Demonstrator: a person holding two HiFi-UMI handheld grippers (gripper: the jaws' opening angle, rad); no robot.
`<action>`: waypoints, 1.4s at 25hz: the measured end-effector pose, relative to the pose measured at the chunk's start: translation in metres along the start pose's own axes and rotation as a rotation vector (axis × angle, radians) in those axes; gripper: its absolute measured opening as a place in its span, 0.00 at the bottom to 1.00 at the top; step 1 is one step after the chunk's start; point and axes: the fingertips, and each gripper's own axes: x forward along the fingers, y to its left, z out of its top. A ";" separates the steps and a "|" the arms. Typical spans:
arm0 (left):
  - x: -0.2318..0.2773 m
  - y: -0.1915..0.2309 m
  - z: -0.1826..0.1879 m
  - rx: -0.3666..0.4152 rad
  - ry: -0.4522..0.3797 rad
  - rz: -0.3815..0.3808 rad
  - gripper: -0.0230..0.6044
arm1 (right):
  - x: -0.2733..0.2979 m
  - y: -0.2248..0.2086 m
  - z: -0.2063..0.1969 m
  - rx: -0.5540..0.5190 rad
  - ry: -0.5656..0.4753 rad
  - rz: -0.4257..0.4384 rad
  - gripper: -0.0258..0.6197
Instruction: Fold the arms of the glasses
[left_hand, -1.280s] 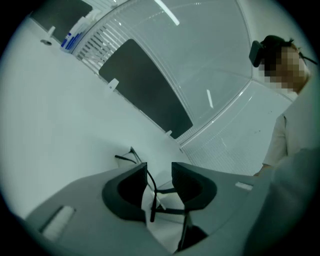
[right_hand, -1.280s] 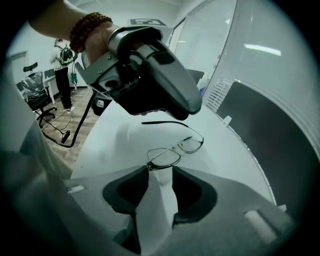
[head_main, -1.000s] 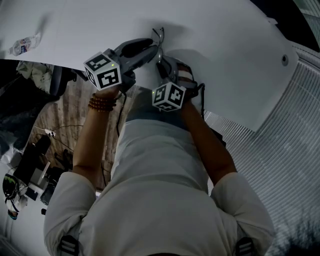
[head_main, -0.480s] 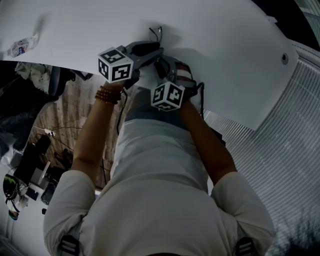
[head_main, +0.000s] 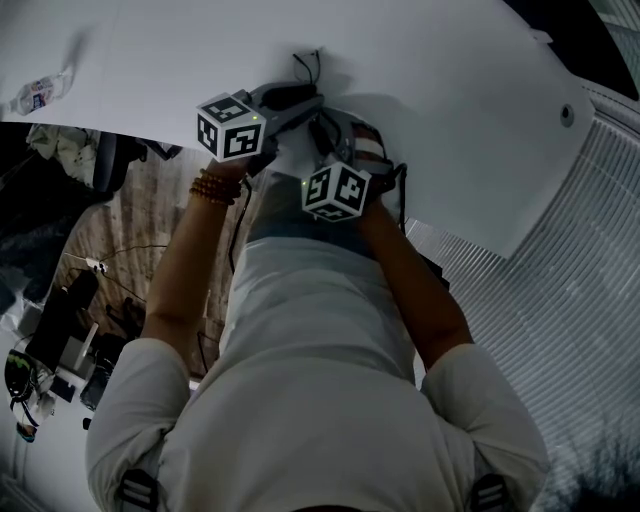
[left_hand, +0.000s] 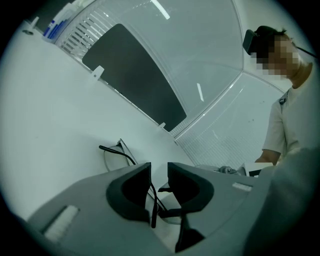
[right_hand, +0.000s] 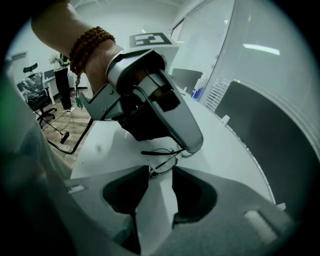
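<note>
**Risk: thin arm slips or bends in loose jaws**

The glasses (left_hand: 117, 155) lie on the white table (head_main: 450, 120), just ahead of my left claw (left_hand: 159, 172), lens rim out past its left jaw tip. One arm (left_hand: 151, 205) of the glasses runs back through that claw's mouth, close along the left jaw. The jaws stand narrowly apart, with a gap wider than the wire. Nothing is clamped; the arm is only threaded between them.

My right claw (right_hand: 160, 170) faces the glasses from the opposite side. Its jaws are apart with bare table between them, and a frame corner sits at its left jaw tip, touching or nearly, I cannot tell which. It grips nothing.

Risks, as I judge them:
- With the frame unpinned, any push on the arm slides or spins the whole pair away from the right claw instead of turning the hinge.
- If I close the left claw hard or off-axis, the thin wire bends or twists.
- If I sweep the arm against the hinge's direction, I strain the hinge.
- The arm tip sits deep behind the left jaw tips and may snag when I pull out, dragging the glasses along.
</note>
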 end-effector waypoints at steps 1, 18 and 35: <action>-0.001 0.000 0.001 0.000 -0.006 -0.001 0.20 | -0.002 -0.002 0.000 0.005 0.000 -0.004 0.27; -0.074 -0.101 0.079 0.055 -0.196 -0.017 0.12 | -0.132 -0.094 0.029 0.401 -0.161 -0.081 0.27; -0.144 -0.274 0.205 0.415 -0.421 -0.104 0.03 | -0.338 -0.165 0.192 0.386 -0.764 -0.127 0.07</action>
